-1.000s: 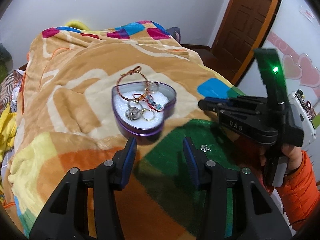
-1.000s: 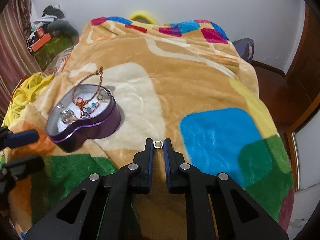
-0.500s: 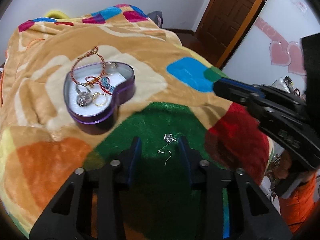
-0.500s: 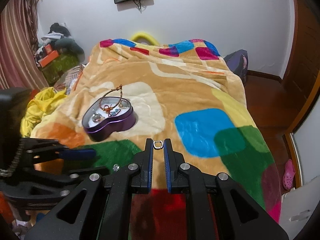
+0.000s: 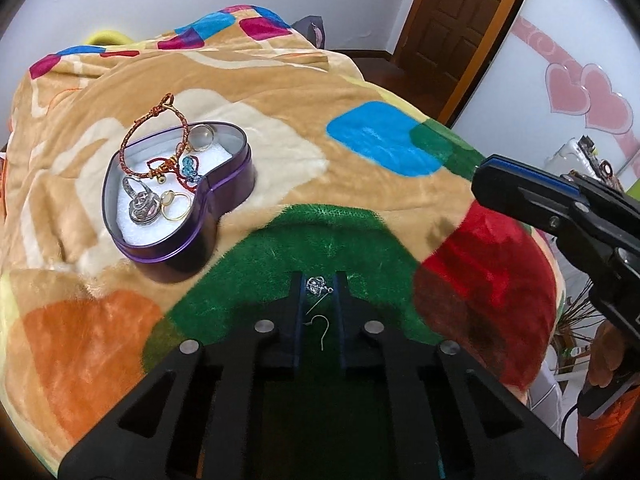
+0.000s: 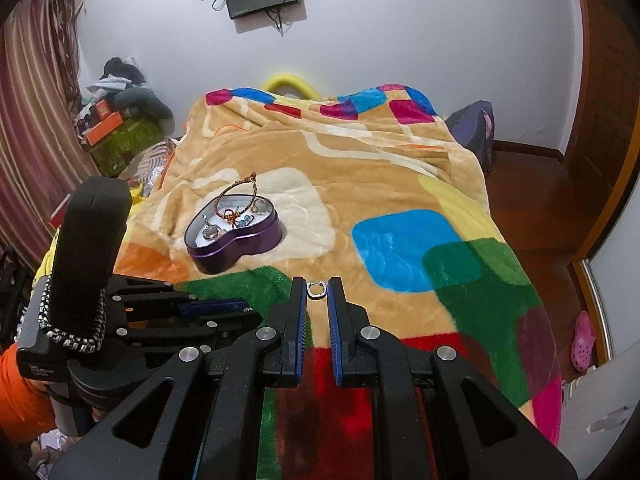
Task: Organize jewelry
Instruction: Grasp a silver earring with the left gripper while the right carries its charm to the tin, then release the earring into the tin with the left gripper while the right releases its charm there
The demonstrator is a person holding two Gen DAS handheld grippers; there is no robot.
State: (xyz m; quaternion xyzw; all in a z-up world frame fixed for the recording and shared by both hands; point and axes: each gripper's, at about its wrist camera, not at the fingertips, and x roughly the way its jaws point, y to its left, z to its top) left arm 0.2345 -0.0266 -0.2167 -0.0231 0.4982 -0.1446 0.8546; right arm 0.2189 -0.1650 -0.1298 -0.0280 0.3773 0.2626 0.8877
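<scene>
our left gripper (image 5: pixel 319 285) sits low on the green patch of the blanket (image 5: pixel 280 184), jaws narrowed around a silver earring (image 5: pixel 318 285) that lies between them; we cannot tell if the pads touch it. its thin hook wire trails back toward the camera. our right gripper (image 6: pixel 317 290) pinches a small silver hoop (image 6: pixel 316 290) at its fingertips above the blanket. the purple heart-shaped tin (image 5: pixel 224 192) stands well apart to the left, holding rings, blue beads and a braided bracelet (image 5: pixel 160 136) that leans over its rim. the earring's charm is too small to make out.
</scene>
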